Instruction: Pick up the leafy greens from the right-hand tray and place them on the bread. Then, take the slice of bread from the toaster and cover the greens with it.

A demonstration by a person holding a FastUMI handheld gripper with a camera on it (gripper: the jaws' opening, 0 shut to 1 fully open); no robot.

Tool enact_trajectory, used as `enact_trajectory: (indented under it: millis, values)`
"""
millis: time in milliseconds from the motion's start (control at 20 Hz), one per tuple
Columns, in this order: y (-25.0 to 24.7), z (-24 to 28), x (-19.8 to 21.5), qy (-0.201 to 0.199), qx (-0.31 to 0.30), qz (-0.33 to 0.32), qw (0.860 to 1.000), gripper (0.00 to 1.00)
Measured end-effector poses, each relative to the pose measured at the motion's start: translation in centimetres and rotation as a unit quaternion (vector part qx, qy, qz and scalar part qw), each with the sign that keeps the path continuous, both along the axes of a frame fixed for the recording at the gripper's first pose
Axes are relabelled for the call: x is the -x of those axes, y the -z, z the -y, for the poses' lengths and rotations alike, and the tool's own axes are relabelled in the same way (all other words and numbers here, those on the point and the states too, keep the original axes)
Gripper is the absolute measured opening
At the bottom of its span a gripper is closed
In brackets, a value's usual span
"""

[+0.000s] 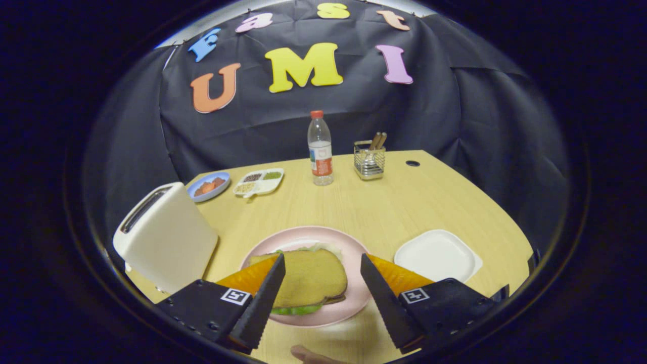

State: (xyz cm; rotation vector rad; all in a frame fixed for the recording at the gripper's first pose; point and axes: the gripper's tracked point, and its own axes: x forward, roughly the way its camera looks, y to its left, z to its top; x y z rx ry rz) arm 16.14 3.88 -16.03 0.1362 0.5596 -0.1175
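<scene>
Pink plate [354,308] carries bread [309,277] over greens [295,310], between the hand-held gripper's [322,273] spread-apart fingers.

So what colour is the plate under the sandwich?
Pale pink plate, clearest in the gripper view, between the open gripper fingers.

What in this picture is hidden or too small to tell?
- Bottom bread slice: covered by the top slice and greens on the pink plate.
- Toaster slot: seen at an angle, its inside hidden.
- Divided tray contents: too small.
- Gripper: open, its base cut off.
</scene>
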Motion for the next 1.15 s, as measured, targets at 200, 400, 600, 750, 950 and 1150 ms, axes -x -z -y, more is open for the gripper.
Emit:
enact_trajectory:
  millis: [200, 400, 600, 750, 950, 1150]
  values:
    - [-6.6, -0.8, 2.5, -0.008, 0.032, 0.067, 0.997, 0.95]
    - [-13.3, -2.8, 5.9, -0.023, 0.061, 0.142, 0.988, 0.96]
    - [-18.4, -5.6, 9.9, -0.051, 0.064, 0.198, 0.977, 0.96]
    - [-20.7, -6.2, 12.6, -0.052, 0.094, 0.234, 0.966, 0.96]
    - [-21.5, -6.6, 14.9, -0.045, 0.110, 0.252, 0.960, 0.95]
    - [-21.5, -5.6, 15.2, -0.039, 0.091, 0.253, 0.962, 0.95]
